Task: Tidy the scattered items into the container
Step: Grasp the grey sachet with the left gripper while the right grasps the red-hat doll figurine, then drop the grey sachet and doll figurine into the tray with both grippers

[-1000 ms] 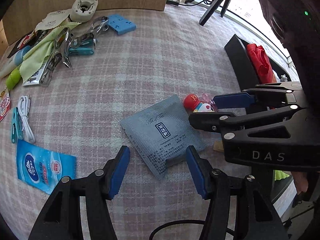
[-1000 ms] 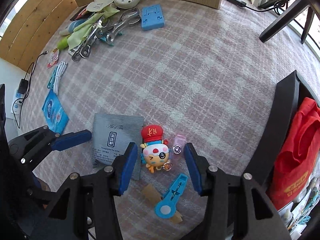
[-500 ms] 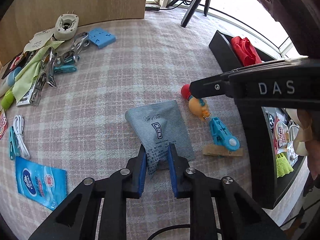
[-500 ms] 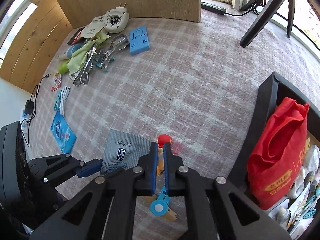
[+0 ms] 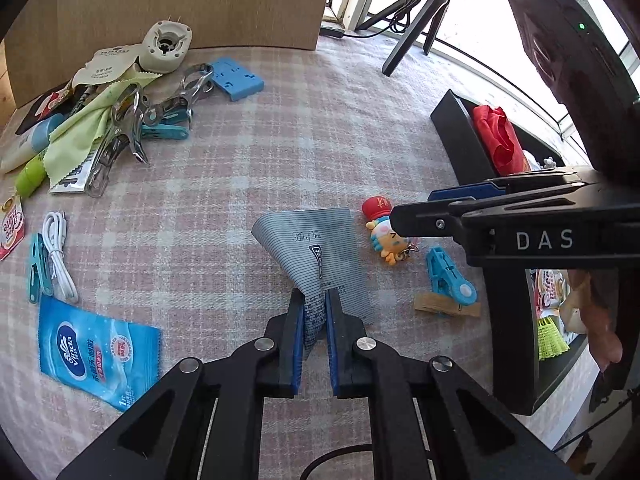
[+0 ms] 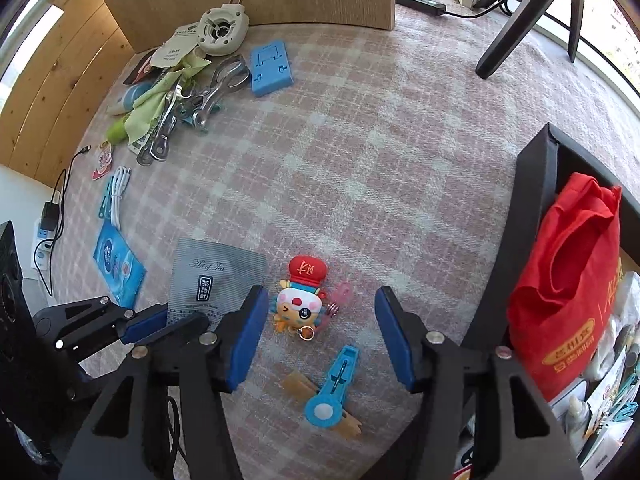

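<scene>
My left gripper (image 5: 313, 312) is shut on the near edge of a grey striped tea sachet (image 5: 316, 248), which buckles upward from the plaid cloth; it also shows in the right wrist view (image 6: 216, 280). My right gripper (image 6: 320, 320) is open and empty above a cartoon doll keychain (image 6: 300, 300) with a red hat, which lies between its fingers on the cloth. The doll also shows in the left wrist view (image 5: 382, 224). The black container (image 6: 532, 200) stands at the right with a red bag (image 6: 568, 260) inside.
A blue clip on a wooden peg (image 6: 332, 396) lies near the doll. A blue wet-wipe pack (image 5: 96, 348), white cable (image 5: 58, 252) and teal peg (image 5: 38, 268) lie at left. Metal clips, green cloth (image 5: 92, 128), blue stand (image 5: 236, 80) and white plug reel (image 5: 166, 46) are piled far left.
My right gripper was shut on the doll half a second ago; now it is open and the doll lies on the cloth. My left gripper closed on the sachet and keeps hold.
</scene>
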Demonstrator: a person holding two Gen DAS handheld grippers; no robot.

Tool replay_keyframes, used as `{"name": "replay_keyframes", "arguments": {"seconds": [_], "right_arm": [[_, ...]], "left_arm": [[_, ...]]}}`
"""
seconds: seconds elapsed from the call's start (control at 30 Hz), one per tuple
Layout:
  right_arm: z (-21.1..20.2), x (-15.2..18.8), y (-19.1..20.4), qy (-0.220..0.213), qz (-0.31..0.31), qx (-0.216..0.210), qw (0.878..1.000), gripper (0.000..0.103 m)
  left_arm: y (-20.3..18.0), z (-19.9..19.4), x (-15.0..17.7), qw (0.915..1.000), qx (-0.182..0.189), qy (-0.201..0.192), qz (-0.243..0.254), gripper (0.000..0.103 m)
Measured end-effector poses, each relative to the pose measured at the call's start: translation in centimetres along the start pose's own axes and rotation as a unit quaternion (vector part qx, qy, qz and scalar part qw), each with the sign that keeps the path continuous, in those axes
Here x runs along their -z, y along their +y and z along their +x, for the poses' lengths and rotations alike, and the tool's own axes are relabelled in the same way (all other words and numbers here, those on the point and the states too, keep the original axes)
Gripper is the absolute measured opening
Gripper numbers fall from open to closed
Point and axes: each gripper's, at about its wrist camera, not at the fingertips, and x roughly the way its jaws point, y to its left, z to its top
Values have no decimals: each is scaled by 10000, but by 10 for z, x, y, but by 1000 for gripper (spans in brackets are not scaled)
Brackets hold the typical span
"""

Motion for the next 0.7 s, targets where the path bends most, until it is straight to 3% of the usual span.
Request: {"name": "replay_keyframes", "arguments": {"seconds": [0.13, 0.17, 0.33, 0.57, 0.7], "right_arm": [[20, -1, 8, 244, -99, 117, 9996, 53], [19, -1, 11, 147, -179, 152, 9996, 40], [13, 3, 7, 123, 11, -238, 9996, 38], [-59, 24, -24, -766, 491, -687, 9935, 38], [-109, 46, -60, -1299, 724, -327, 9883, 38]], "left_arm": [[-1, 5, -2, 10000, -6, 16, -40, 9], [0, 5, -2, 10000, -3, 17, -56, 9], [7, -8, -4, 9998, 41, -106, -180, 9], [-13, -46, -19, 9984, 332, -457, 21, 9], [-54, -60, -28, 9958, 499, -611, 469, 9]]}}
